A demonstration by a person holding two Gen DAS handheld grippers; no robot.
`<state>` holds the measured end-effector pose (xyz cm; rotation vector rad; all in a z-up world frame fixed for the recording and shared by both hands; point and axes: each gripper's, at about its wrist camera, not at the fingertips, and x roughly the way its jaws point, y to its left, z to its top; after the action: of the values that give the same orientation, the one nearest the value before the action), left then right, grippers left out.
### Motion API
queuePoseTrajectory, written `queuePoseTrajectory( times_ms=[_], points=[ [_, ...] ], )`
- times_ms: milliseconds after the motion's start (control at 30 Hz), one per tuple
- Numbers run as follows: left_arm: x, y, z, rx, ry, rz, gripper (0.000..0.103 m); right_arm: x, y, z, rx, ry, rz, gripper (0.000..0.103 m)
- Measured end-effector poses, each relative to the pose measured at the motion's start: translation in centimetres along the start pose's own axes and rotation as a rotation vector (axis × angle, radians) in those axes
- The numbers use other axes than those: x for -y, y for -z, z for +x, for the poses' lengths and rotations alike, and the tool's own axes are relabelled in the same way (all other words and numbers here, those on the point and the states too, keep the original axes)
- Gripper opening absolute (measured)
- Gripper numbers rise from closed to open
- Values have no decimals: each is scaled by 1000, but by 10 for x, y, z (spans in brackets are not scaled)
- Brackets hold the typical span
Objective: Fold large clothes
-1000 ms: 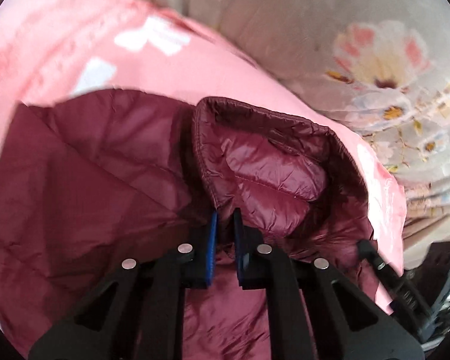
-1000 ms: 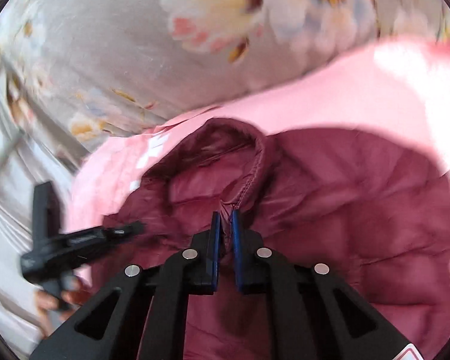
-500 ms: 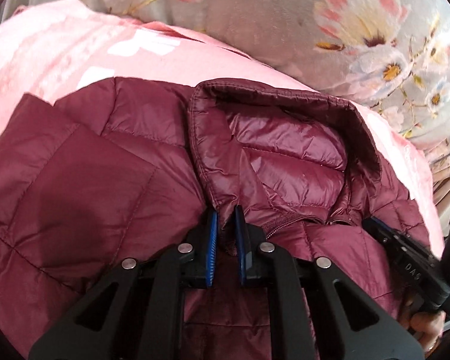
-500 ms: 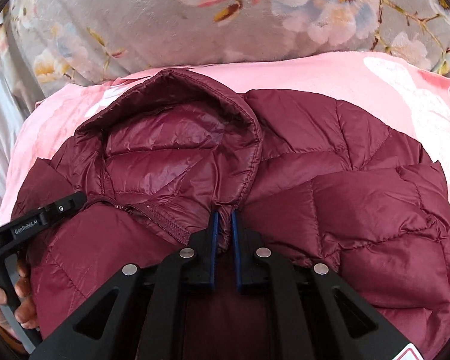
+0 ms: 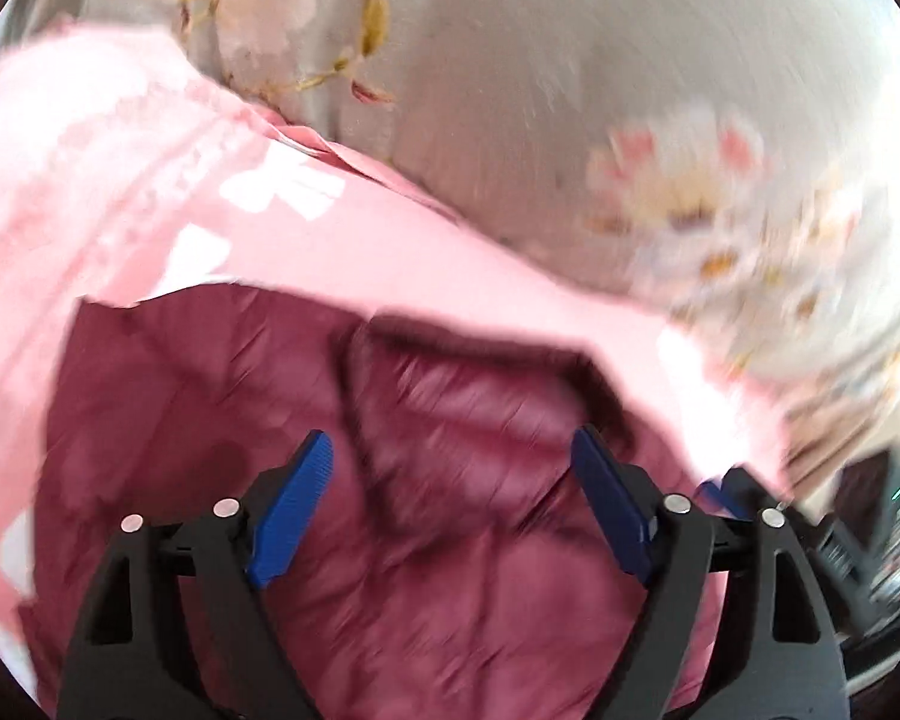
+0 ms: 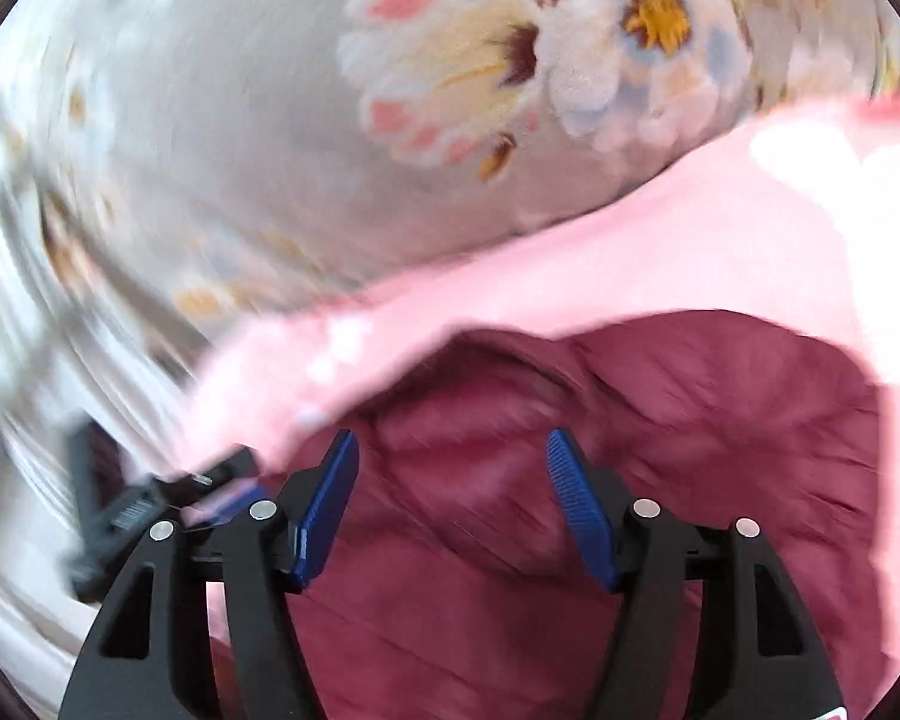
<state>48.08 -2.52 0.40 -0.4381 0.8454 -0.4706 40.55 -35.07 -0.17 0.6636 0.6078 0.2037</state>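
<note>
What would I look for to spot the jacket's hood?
Start at the pink sheet spread below the flowered grey blanket. On it lies a dark red puffy jacket. Its hood is the shiny, cupped pocket with a raised dark rim, unlike the flat quilted panels beside it.

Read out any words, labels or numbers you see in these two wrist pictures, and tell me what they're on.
None can be read.
White marks on the pink bedsheet: blurred shapes, not legible as text.
Pale label on the black left gripper, seen from the right wrist: too blurred to read.
The maroon quilted puffer jacket shows no label.
</note>
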Motion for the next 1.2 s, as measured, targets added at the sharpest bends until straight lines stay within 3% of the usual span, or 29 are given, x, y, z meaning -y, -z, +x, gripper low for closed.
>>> queuePoseTrajectory(
  times_ms=[167, 267, 300, 333, 367, 400, 433, 500, 600, 700, 933, 1200],
  points=[
    [-29, -40, 56, -99, 61, -343, 80, 42, -21, 51, -41, -84, 365, 65],
    [-33, -44, 82, -141, 24, -385, 76, 63, -19, 77, -63, -89, 515, 61],
    [-29, -46, 92, -163, -17, -340, 71, 67, -19, 82, -67, -75, 532, 49],
    [-25, -46, 99, -185, -57, -297, 55, 68, -20, 89, -85, -25, 506, 26],
    [-20, -43, 107, -223, -110, -232, 39, 64, -21, 93, -111, 42, 447, 15],
    [-20, -42, 111, -242, -140, -195, 31, 57, -21, 96, -138, 110, 363, 5],
    [-17, -38, 116, -269, -196, -126, 20, 52, -20, 97, -155, 162, 294, 5],
    [-16, -30, 122, -284, -245, -17, 18, 38, -16, 98, -184, 248, 126, 3],
    [-14, -15, 122, -252, -258, 108, 17, 15, 0, 107, -219, 381, -152, 3],
    [-5, -2, 123, -203, -303, 215, 18, 5, 8, 116, -206, 448, -276, 2],
    [10, 22, 128, -73, -397, 357, 18, 1, 17, 123, -147, 515, -381, 1],
    [13, 23, 137, -48, -439, 383, 19, 4, 17, 124, -126, 532, -391, 0]
  ],
)
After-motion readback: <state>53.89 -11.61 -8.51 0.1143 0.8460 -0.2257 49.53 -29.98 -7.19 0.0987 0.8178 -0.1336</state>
